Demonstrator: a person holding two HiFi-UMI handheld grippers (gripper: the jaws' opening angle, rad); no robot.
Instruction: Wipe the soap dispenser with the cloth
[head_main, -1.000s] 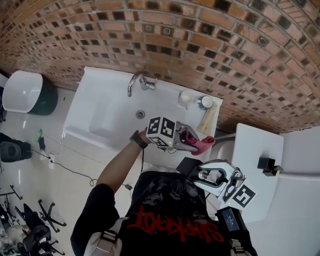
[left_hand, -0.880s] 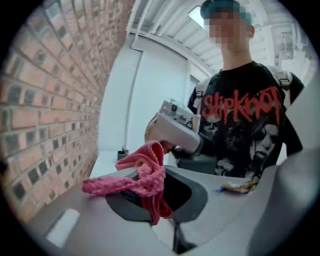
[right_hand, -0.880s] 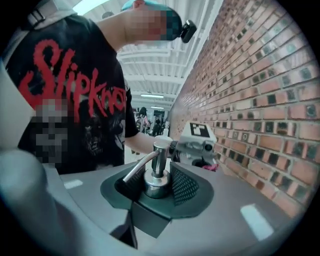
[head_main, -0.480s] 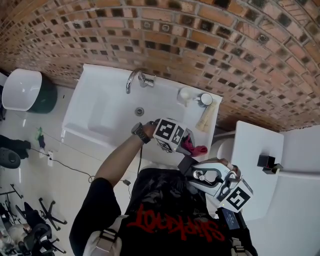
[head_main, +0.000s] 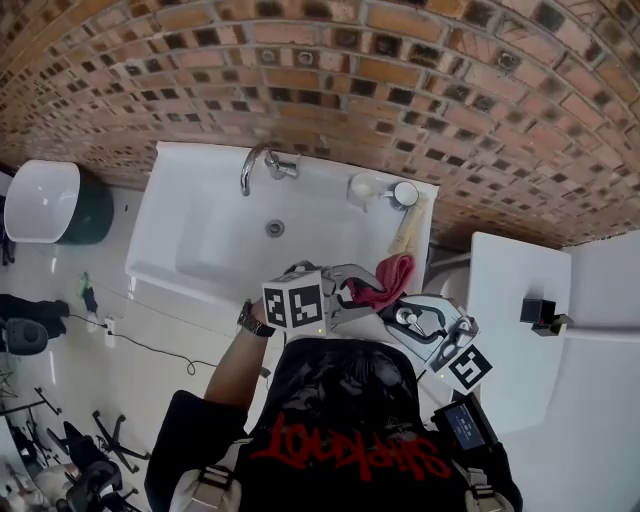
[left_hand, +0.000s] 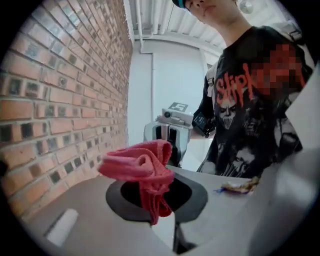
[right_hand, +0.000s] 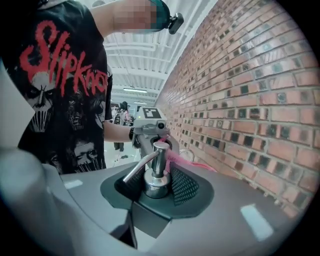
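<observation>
My left gripper (head_main: 352, 297) is shut on a bunched red cloth (head_main: 384, 279), which hangs from its jaws over the sink's front right corner. In the left gripper view the cloth (left_hand: 142, 167) droops between the pads of the left gripper (left_hand: 156, 196). My right gripper (head_main: 408, 322) is shut on the soap dispenser (head_main: 405, 318), close to my chest. In the right gripper view the chrome pump head and spout of the soap dispenser (right_hand: 157, 172) stand upright between the ribbed pads of the right gripper (right_hand: 158, 186); its body is hidden. The two grippers face each other, with the cloth (right_hand: 176, 157) just behind the pump.
A white sink (head_main: 190, 250) with a chrome faucet (head_main: 262, 163) stands against the brick wall. Two round white items (head_main: 372, 188) and a beige rag (head_main: 410, 230) sit at its back right. On the right is a white surface (head_main: 515, 340) bearing a small black object (head_main: 540, 312).
The left gripper has rolled and drawn back toward my body with the cloth. The right gripper has shifted with the dispenser, so the cloth and the pump now sit close together.
</observation>
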